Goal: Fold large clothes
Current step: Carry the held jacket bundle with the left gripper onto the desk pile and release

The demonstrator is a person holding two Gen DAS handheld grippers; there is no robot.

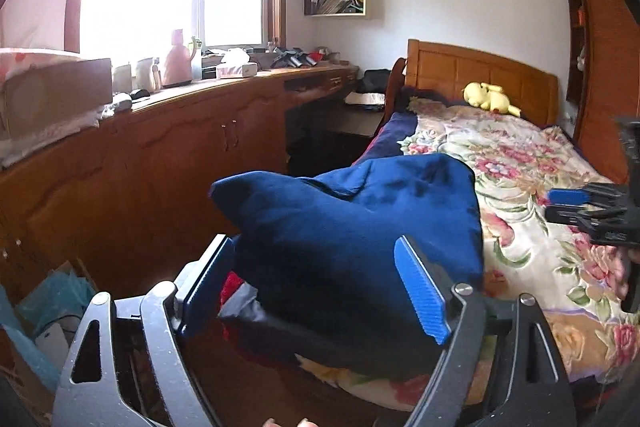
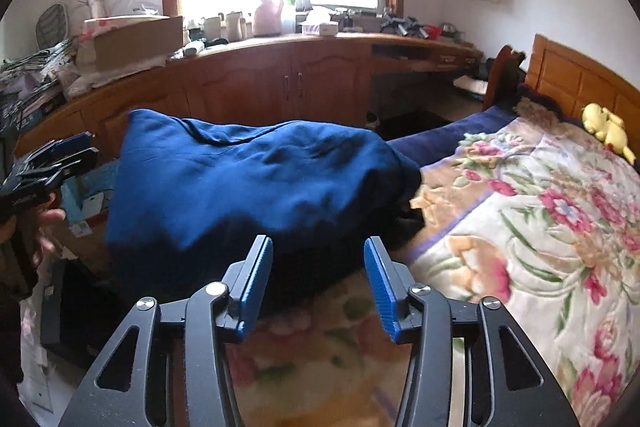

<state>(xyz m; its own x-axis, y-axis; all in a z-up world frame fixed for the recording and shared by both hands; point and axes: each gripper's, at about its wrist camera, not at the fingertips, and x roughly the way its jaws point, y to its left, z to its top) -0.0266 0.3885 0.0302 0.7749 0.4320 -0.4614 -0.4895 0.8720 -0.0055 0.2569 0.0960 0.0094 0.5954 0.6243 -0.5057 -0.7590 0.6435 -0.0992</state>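
Both claws stand released: left gripper (image 1: 316, 283) spread wide, blue garment (image 1: 360, 227) bunched between its pads yet unpinched; right gripper (image 2: 318, 287) parted just short of that same heap (image 2: 256, 183). One garment, lying at the near left edge of the floral blanket (image 2: 520, 227). Leftward, one wooden cabinet run (image 2: 260, 83) under cluttered shelving; rightward, one yellow plush toy (image 2: 608, 131) by the headboard (image 2: 580, 79).
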